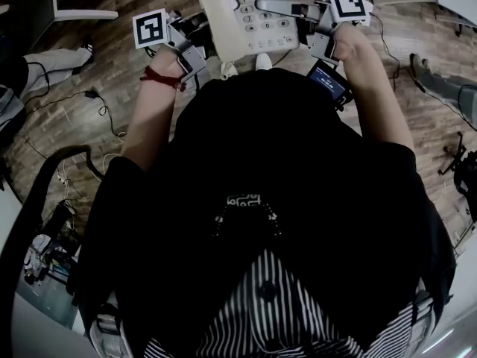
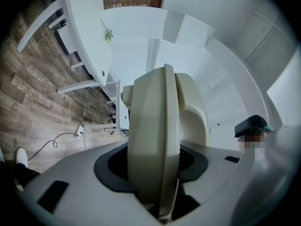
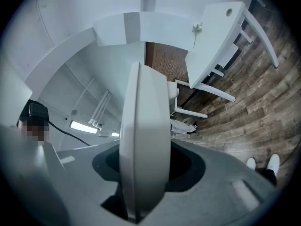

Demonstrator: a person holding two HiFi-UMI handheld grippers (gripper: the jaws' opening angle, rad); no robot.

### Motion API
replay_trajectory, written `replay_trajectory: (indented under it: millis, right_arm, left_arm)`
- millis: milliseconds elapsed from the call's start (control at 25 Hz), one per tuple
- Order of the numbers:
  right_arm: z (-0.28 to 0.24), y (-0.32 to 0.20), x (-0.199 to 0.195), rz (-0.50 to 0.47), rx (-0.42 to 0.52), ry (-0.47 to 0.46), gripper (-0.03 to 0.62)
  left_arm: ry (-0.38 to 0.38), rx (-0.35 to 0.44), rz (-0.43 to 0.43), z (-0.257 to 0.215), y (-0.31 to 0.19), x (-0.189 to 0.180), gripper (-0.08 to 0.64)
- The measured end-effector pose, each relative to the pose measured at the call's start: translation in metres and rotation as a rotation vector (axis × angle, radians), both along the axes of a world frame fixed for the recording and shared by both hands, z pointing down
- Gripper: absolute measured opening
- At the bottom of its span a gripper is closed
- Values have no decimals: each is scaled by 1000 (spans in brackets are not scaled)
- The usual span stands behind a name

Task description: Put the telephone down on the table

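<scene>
Left claw (image 1: 200, 45): clenched on the telephone (image 1: 250, 10), gripping its left edge. Right claw (image 1: 304, 15): likewise clenched on the telephone, on the opposite edge, with one finger lying across the top face beside the keypad (image 1: 261, 21). Each gripper view shows the casing edge-on, filling the gap between that claw's jaws. Floor (image 1: 67, 118): wood boards, directly beneath the load, with loose cable (image 1: 97, 99) trailing on it. Tabletop (image 2: 87, 36): white and mostly bare, with one small green item on it; it lies well apart from both claws, ahead of them and off to one side. Telephone: a cream desk set, carried in the air in front of the person's chest with the keypad upward. It spans the two claws and touches nothing else, so it is not yet set down. The grip on both edges is probably there to keep the wide body level and stop it swinging, and to keep the handset seated. Handset (image 2: 190, 112): a rounded bulge on the casing, just past the left claw, and it appears to sit in its cradle. The placing step looks to be at the carry stage.
</scene>
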State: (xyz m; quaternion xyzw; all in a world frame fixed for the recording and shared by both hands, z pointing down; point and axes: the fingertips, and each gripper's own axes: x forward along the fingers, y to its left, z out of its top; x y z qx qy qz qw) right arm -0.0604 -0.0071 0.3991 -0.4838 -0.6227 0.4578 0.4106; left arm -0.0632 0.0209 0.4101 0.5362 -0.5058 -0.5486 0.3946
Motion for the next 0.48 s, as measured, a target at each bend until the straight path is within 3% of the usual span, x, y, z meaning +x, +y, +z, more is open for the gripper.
replay_trajectory:
  millis: [240, 480]
  right_arm:
    - [-10, 3, 7, -16, 0, -30, 195]
    - [-5, 10, 7, -54, -6, -5, 195]
  left_arm:
    - [-28, 4, -27, -10, 4, 9, 201]
    - [-10, 4, -71, -6, 11, 9, 201]
